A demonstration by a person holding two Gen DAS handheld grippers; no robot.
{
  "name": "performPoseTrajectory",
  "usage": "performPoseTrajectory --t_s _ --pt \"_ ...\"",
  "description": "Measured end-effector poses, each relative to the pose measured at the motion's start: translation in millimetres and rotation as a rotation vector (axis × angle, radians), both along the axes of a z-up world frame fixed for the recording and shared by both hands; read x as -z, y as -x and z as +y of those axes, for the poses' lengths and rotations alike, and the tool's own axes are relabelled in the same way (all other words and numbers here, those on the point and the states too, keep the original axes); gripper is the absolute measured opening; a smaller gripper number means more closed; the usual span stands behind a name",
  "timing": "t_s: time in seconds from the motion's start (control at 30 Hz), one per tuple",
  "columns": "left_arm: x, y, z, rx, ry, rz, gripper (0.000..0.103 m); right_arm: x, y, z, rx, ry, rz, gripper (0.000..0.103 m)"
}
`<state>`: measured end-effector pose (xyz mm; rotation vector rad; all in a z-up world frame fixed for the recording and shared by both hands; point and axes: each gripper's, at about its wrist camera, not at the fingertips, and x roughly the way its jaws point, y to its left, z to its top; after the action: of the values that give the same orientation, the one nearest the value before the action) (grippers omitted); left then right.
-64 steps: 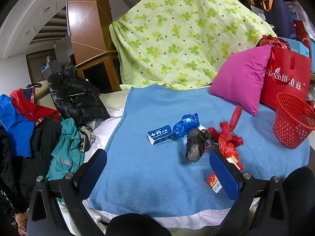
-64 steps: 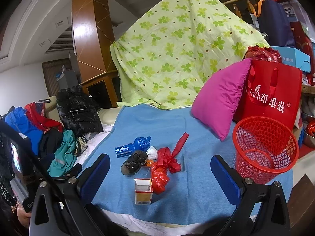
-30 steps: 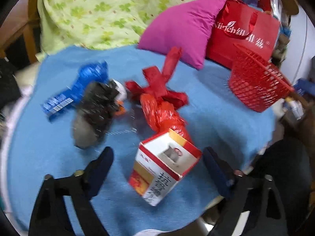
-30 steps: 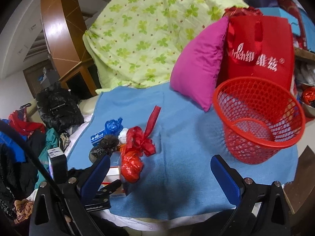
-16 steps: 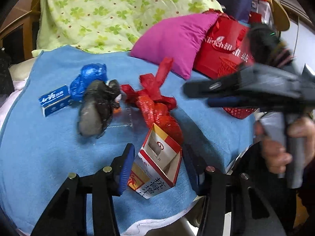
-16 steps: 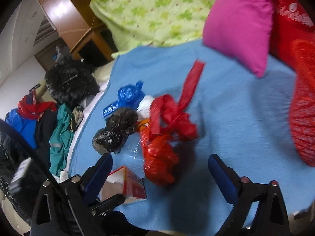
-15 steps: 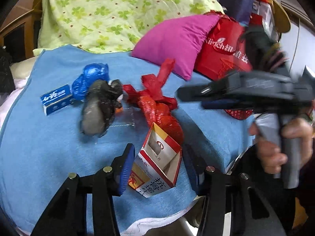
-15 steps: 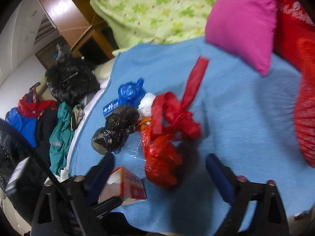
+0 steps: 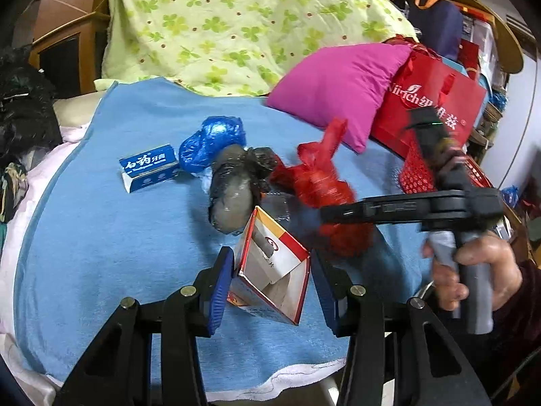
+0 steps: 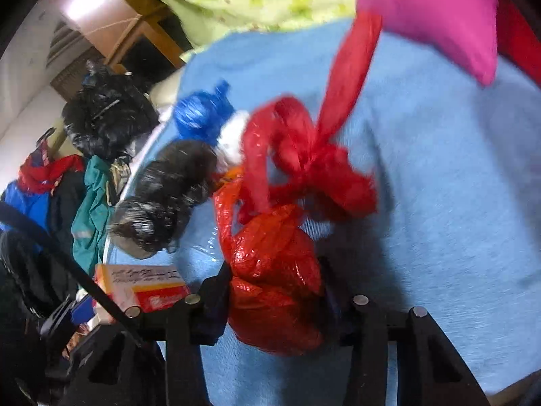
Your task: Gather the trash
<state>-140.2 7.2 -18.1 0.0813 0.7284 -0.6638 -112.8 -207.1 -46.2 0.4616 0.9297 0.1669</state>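
My left gripper point(image 9: 272, 279) is shut on an open red-and-white carton point(image 9: 270, 270) on the blue towel point(image 9: 101, 237). The carton also shows in the right wrist view point(image 10: 142, 286). My right gripper point(image 10: 275, 291) is shut on a knotted red plastic bag point(image 10: 274, 270), which also shows in the left wrist view point(image 9: 318, 182). A black bag point(image 9: 233, 186), a blue bag point(image 9: 209, 142) and a blue toothpaste box point(image 9: 148, 167) lie beyond the carton. A red mesh basket point(image 9: 419, 172) stands at the right, partly hidden by the right gripper.
A magenta pillow point(image 9: 338, 84) and a red paper shopping bag point(image 9: 432, 101) lie at the back right. A green clover quilt point(image 9: 236, 27) is draped behind. Dark clothes point(image 10: 101, 118) are piled left of the towel.
My left gripper closed on the carton. My right gripper swung left from the basket, came down over the red bag and closed on it.
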Motion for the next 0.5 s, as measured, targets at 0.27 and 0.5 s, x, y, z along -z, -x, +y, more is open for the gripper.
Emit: performPoseTrajectory --t_s 0.27,0.5 --pt "-30 8 -10 0.008 -0.003 -0.078 0.048 -51 50 -53 0.073 -0.085 -0.232 0.049" --pt "-74 15 -49 0.082 0.013 -0.157 0.048 -97 105 -100 0.202 -0.081 -0.462 0.049"
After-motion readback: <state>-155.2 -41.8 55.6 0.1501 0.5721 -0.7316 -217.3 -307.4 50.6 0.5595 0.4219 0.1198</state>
